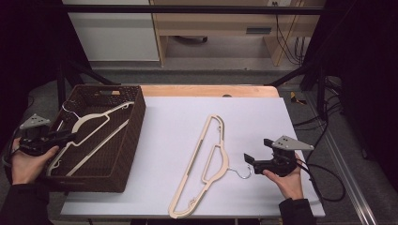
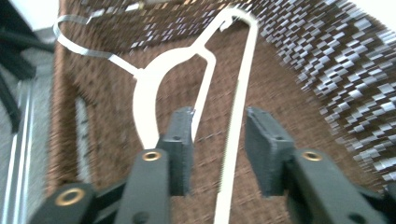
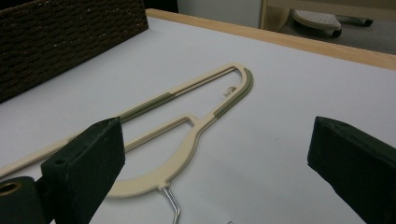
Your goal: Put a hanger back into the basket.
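Now the left gripper (image 1: 60,138) hangs over the near left rim of the woven basket (image 1: 133,122), its jaws partly apart with the bar of the cream hanger (image 1: 89,123) running loose between them, not pinched. That hanger lies in the basket, its wire hook towards the far left corner. A careless pull-back could snag the bar and drag it out. The right gripper (image 1: 248,158), jaws wide apart, sits just right of the second hanger (image 1: 202,161) on the white table (image 1: 263,117); a skewed approach could push it away instead of catching it. No readable writing or brand anywhere.
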Tool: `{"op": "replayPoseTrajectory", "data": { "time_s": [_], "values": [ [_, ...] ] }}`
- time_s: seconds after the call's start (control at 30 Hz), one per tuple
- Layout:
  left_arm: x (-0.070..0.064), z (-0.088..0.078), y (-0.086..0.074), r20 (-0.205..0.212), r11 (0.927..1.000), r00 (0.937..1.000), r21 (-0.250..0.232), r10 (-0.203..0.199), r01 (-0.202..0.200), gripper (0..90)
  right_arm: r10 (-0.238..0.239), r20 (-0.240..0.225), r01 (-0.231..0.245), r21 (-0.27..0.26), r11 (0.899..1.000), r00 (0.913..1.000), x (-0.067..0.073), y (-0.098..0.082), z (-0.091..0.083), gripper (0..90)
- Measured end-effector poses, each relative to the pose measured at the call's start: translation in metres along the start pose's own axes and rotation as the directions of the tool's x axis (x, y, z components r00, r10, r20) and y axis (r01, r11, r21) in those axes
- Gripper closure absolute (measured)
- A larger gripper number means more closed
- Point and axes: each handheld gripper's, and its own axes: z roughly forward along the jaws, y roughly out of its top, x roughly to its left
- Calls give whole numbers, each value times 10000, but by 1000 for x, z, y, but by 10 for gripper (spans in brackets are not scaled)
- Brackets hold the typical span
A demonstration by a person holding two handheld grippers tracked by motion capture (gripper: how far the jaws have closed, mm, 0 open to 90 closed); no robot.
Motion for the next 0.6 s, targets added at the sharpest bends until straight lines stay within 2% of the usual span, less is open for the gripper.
{"op": "replayPoseTrajectory", "data": {
  "time_s": [0.13,0.33,0.47,0.6],
  "values": [
    [-21,-6,7,392,9969,9988,-735,292,-263,493,3,-45,-3,-34,10000,10000,0,0,-2,42],
    [-55,-7,15,912,9843,9937,-1693,653,-492,352,-8,37,8,-133,9999,10000,-1,1,-4,43],
    [-77,-6,19,1277,9772,9877,-2026,900,-629,272,-28,60,29,-187,9998,10000,-2,1,-6,44],
    [-100,-1,19,1734,9715,9799,-2300,987,-571,187,-35,86,37,-208,9998,10000,-2,1,-7,44]
  ]
}}
